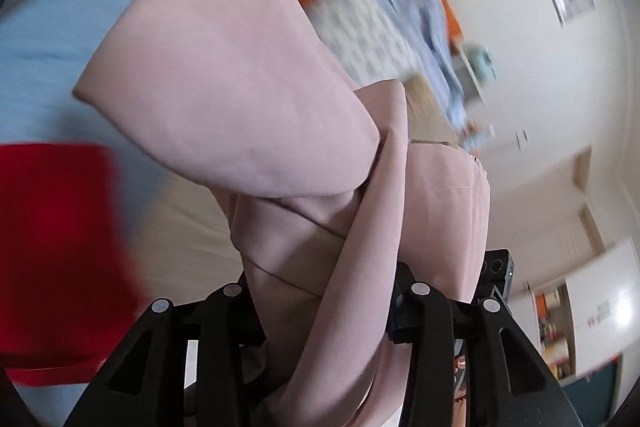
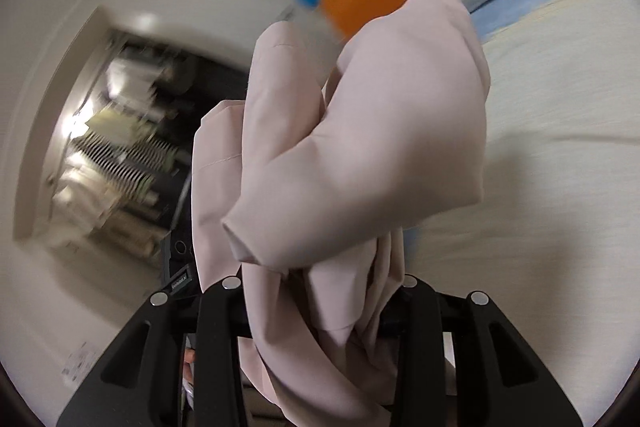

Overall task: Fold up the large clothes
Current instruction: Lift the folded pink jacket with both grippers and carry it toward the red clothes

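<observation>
Both tongs, left point(image 1: 320, 291) and right point(image 2: 320, 287), clamp pink garment point(image 1: 240, 75) (bunched).

The pale pink garment point(image 1: 248, 99) is a large piece of smooth, matte woven cloth with stitched seams and hems. It is not spread out but bunched, lifted clear of the cream bed cover point(image 2: 560, 187) that lies behind and below it. In the left wrist view a broad, rounded fold bulges up and to the left, while narrower pleats run down from it. In the right wrist view the same cloth point(image 2: 360, 131) balloons into a puffed fold, with a flat hemmed panel hanging at its left.
</observation>
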The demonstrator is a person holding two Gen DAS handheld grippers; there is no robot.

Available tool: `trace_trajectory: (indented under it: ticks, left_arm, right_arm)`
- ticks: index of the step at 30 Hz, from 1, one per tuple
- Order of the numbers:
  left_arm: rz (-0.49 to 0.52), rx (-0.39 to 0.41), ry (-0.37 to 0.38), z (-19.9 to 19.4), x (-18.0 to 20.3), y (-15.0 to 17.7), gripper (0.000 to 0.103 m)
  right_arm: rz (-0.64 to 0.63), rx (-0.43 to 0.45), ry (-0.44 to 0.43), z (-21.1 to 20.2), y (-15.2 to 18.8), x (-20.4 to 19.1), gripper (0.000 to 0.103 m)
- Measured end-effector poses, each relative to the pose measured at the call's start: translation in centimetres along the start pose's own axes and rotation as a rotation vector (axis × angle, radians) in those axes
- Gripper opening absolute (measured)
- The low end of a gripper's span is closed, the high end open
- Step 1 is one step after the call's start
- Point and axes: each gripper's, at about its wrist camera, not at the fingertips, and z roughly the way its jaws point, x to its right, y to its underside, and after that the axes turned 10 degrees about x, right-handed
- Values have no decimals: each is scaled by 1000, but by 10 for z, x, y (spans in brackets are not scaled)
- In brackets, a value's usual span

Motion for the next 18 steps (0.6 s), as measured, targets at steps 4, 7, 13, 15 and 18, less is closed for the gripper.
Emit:
trace_trajectory:
  ticks: [4, 7, 13, 15, 18]
  left_arm:
    - [-65, 132, -112, -113, -86, -27, 47]
    - [-155, 166, -149, -151, -157, -30, 50]
    - [-410, 89, -173, -129, -321, 2, 73]
    - [-485, 132, -13, -124, -347, 13, 75]
    - [-427, 121, 23, -131, -346, 5, 76]
  right_arm:
    - [17, -143, -62, 112, 43, -31, 37]
    - [46, -232, -63, 179, 78, -32, 38]
    - [247, -294, 106, 241, 151, 72, 48]
    - [258, -275, 54, 239, 151, 80, 54]
    - [180, -318, 36, 238, 142, 71, 72]
